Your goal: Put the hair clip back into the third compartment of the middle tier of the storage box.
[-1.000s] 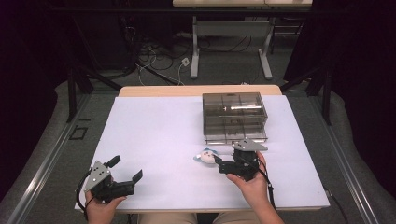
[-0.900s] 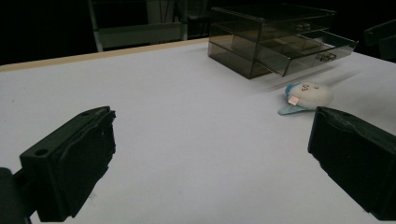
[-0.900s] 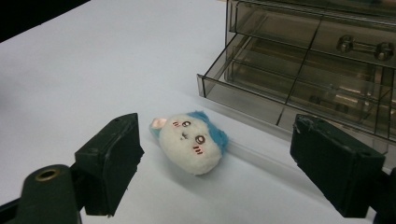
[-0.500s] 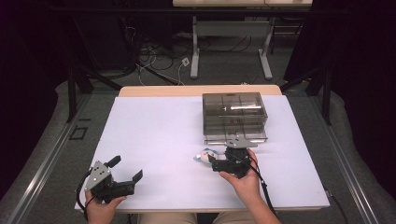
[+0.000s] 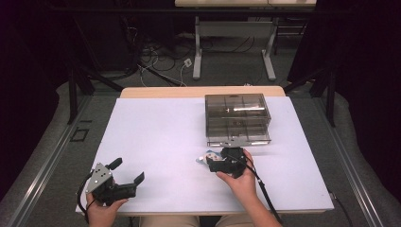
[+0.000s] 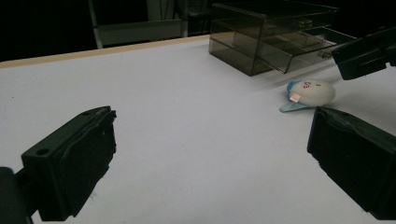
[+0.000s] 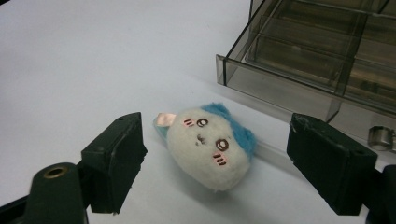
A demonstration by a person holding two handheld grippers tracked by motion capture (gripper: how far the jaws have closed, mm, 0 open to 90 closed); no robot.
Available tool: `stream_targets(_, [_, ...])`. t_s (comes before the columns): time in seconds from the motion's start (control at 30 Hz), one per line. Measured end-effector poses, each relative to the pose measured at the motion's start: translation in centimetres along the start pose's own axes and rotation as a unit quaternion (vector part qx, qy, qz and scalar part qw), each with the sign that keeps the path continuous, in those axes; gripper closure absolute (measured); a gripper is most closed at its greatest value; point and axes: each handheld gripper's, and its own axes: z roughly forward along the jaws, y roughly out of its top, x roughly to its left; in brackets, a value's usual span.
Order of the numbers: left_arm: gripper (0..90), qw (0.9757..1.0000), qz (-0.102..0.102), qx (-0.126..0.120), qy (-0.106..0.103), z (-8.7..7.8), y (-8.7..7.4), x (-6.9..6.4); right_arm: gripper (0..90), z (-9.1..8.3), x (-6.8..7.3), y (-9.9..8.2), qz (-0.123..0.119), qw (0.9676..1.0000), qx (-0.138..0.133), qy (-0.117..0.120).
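My right gripper (image 7: pixel 212 163) has been closing its jaws around the plush toy (image 7: pixel 212 147) (not yet touching); gripping and moving it remain. My left gripper (image 5: pixel 124 176) rests open.

The person's left hand (image 5: pixel 101 205) holds the left gripper (image 5: pixel 128 172) low at the near left, its jaws spread wide apart with nothing between them. The right hand (image 5: pixel 241 177) holds the right gripper (image 5: pixel 211 161) farther forward, pointing left; its jaws have just been closing yet stand apart, pressing on nothing.
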Motion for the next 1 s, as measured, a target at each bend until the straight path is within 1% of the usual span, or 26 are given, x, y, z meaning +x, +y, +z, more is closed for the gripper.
stream_targets(0.03, [1.2, 1.0, 0.0, 0.0, 0.0, 0.0, 0.0, 0.0, 18.7, 0.0, 0.0, 0.0, 0.0, 1.0, 0.0, 0.0])
stream_targets(0.07, [1.2, 1.0, -0.001, -0.002, 0.0, 0.0, 0.0, 0.0, 18.8, 0.0, 0.0, 0.1, -0.002, 0.9999, 0.016, -0.002])
stream_targets(0.1, [1.2, 1.0, -0.001, -0.001, 0.0, 0.0, 0.0, 0.0, 18.7, 0.3, 0.0, 0.0, 0.001, 1.0, 0.009, -0.002])
stream_targets(0.13, [1.2, 1.0, -0.001, -0.001, -0.001, 0.0, 0.0, 0.0, 18.7, 0.6, 0.0, -0.1, 0.002, 0.9999, 0.012, -0.002])
stream_targets(0.3, [1.1, 1.0, 0.0, 0.001, -0.001, 0.1, 0.0, 0.0, 18.7, 1.1, 0.0, -0.1, 0.006, 0.9998, 0.019, -0.001])
stream_targets(0.37, [1.2, 1.0, 0.0, 0.001, -0.002, 0.1, 0.0, 0.0, 18.7, 1.5, 0.0, -0.2, 0.008, 0.9996, 0.028, -0.003])
stream_targets(0.47, [1.2, 1.0, 0.0, 0.002, -0.002, 0.1, 0.0, 0.0, 18.7, 1.7, 0.0, -0.3, 0.01, 0.9995, 0.03, -0.004])
stream_targets(0.57, [1.2, 1.0, 0.001, 0.003, -0.002, 0.1, 0.0, 0.0, 18.8, 2.0, 0.1, -0.3, 0.012, 0.9991, 0.039, -0.007])
stream_targets(0.63, [1.2, 1.0, 0.001, 0.003, -0.002, 0.1, 0.0, 0.0, 18.8, 2.1, 0.1, -0.4, 0.013, 0.999, 0.042, -0.005])
stream_targets(0.67, [1.2, 1.0, 0.001, 0.003, -0.002, 0.1, 0.0, 0.0, 18.8, 2.1, 0.1, -0.4, 0.012, 0.9986, 0.051, -0.005])
stream_targets(0.7, [1.2, 1.0, 0.001, 0.003, -0.002, 0.1, 0.0, 0.0, 18.8, 2.4, 0.1, -0.5, 0.011, 0.999, 0.043, -0.005])
stream_targets(0.73, [1.2, 1.0, 0.001, 0.003, -0.002, 0.1, 0.0, 0.0, 18.8, 2.5, 0.1, -0.5, 0.011, 0.999, 0.042, -0.002])
stream_targets(0.77, [1.2, 1.0, 0.001, 0.003, -0.002, 0.1, 0.0, 0.0, 18.8, 2.5, 0.1, -0.4, 0.011, 0.9984, 0.055, -0.005])
stream_targets(0.8, [1.2, 1.0, 0.001, 0.003, -0.002, 0.1, 0.0, 0.0, 18.8, 2.7, 0.1, -0.5, 0.014, 0.9989, 0.045, -0.003])
stream_targets(0.83, [1.2, 1.0, 0.001, 0.004, -0.002, 0.1, 0.0, 0.0, 18.8, 2.7, 0.0, -0.5, 0.011, 0.9983, 0.057, -0.004])
stream_targets(0.87, [1.2, 1.0, 0.001, 0.004, -0.002, 0.1, 0.0, 0.0, 18.8, 2.7, 0.0, -0.5, 0.011, 0.9983, 0.057, -0.004])
stream_targets(0.9, [1.2, 1.0, 0.001, 0.004, -0.002, 0.1, 0.0, 0.0, 18.8, 2.9, 0.1, -0.5, 0.014, 0.9986, 0.05, -0.005])
stream_targets(1.0, [1.2, 1.0, -0.001, 0.004, -0.003, 0.1, 0.0, 0.0, 18.8, 3.1, 0.1, -0.6, 0.014, 0.9986, 0.051, -0.006])
